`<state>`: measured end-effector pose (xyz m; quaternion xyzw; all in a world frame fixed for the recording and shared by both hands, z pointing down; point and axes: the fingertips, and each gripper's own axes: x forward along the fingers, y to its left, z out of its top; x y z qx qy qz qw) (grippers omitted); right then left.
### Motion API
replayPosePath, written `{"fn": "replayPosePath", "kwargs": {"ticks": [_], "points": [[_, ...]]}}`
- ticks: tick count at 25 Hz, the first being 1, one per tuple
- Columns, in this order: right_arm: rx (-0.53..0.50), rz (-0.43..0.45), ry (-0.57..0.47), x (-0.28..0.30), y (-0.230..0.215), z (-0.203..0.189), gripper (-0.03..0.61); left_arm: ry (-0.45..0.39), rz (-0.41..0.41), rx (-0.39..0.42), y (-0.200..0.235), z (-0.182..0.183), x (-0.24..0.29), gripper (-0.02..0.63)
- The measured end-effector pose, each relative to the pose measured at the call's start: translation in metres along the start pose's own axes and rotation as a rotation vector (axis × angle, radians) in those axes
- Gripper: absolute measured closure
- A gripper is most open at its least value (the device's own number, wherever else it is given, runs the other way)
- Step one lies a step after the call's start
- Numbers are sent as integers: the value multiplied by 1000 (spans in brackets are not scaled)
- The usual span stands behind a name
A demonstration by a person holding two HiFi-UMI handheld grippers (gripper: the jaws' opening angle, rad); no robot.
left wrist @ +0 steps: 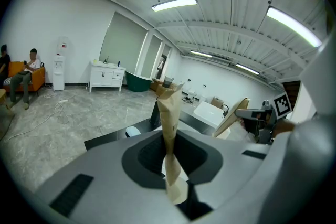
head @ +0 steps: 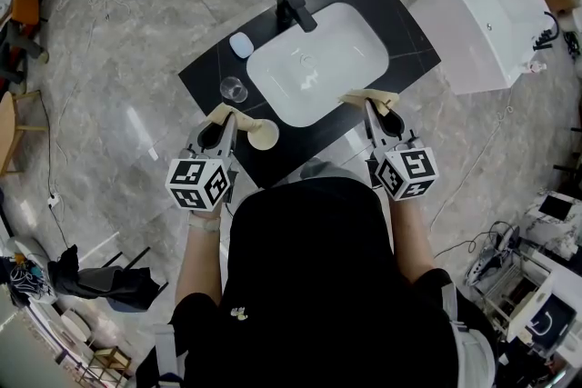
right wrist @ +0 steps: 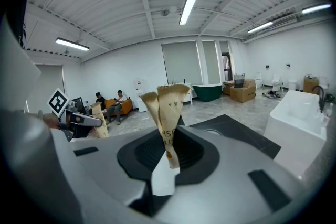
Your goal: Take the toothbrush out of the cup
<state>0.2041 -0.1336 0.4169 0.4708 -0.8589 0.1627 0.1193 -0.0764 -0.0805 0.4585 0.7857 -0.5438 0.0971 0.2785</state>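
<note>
A clear glass cup [head: 234,89] stands on the black counter [head: 205,73], left of the white sink basin [head: 314,64]. I cannot make out a toothbrush in it. My left gripper [head: 221,111] hovers just in front of the cup, over the counter's near edge; its tan pads [left wrist: 169,107] are pressed together with nothing between them. My right gripper [head: 368,98] is at the basin's right front corner, and its pads [right wrist: 167,107] are also together and empty. Each gripper view shows the other gripper off to the side.
A black faucet [head: 293,4] stands behind the basin, and a small pale-blue item [head: 241,44] lies beside it. A beige round object [head: 264,134] sits by the left gripper. A white unit [head: 491,14] stands to the right. People sit on an orange sofa [right wrist: 113,105] far off.
</note>
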Motion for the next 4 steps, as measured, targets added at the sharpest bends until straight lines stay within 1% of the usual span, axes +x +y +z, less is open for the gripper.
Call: {"fn": "replayPosePath", "kwargs": {"ticks": [4], "points": [[0, -1, 1, -2, 0, -2, 522, 1, 3, -3, -1, -4, -2, 565]]}}
